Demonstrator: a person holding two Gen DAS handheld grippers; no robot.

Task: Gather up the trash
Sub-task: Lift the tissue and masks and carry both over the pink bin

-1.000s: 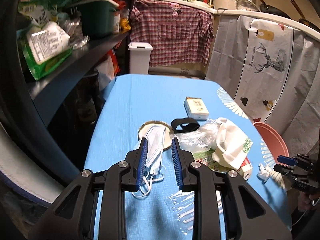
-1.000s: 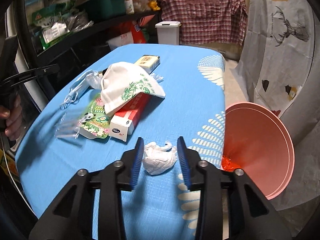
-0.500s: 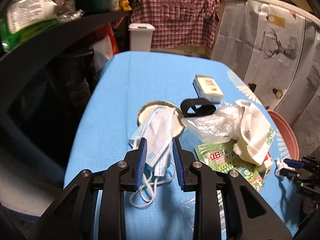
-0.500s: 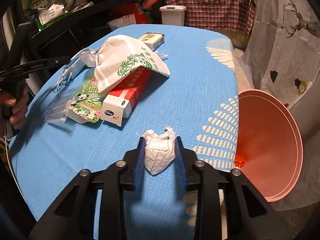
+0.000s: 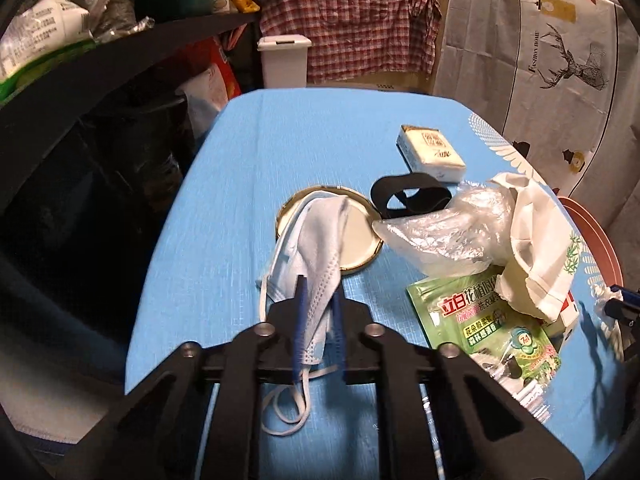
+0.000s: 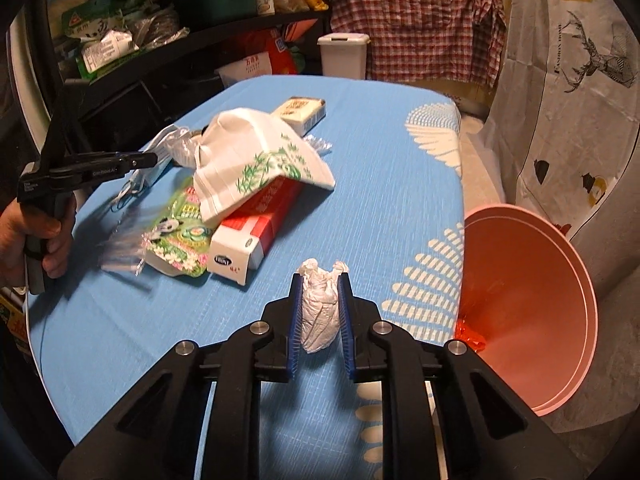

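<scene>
A blue face mask (image 5: 316, 248) lies on the blue tablecloth (image 5: 248, 200), partly over a gold jar lid (image 5: 360, 240). My left gripper (image 5: 319, 290) is closing, and its pads pinch the mask's lower end; the ear loops trail below. In the right wrist view my right gripper (image 6: 320, 284) is also closing, squeezing a crumpled white tissue wad (image 6: 320, 312) near the table's right edge. A pink bin (image 6: 528, 320) stands just beyond that edge, with something red inside it. The left gripper (image 6: 148, 158) also shows far left in that view, held by a hand (image 6: 32, 236).
A trash pile sits mid-table: clear plastic bag (image 5: 440, 232), white bamboo-print bag (image 6: 260, 168), green pouch (image 5: 492, 320), red-and-white box (image 6: 256, 232), black band (image 5: 408, 196). A small box (image 5: 430, 152) lies farther back. Dark shelves (image 5: 120, 52) run along the left.
The left gripper dropped onto the mask and its jaws closed on it. The right gripper's jaws narrowed around the tissue wad, squeezing it taller.
</scene>
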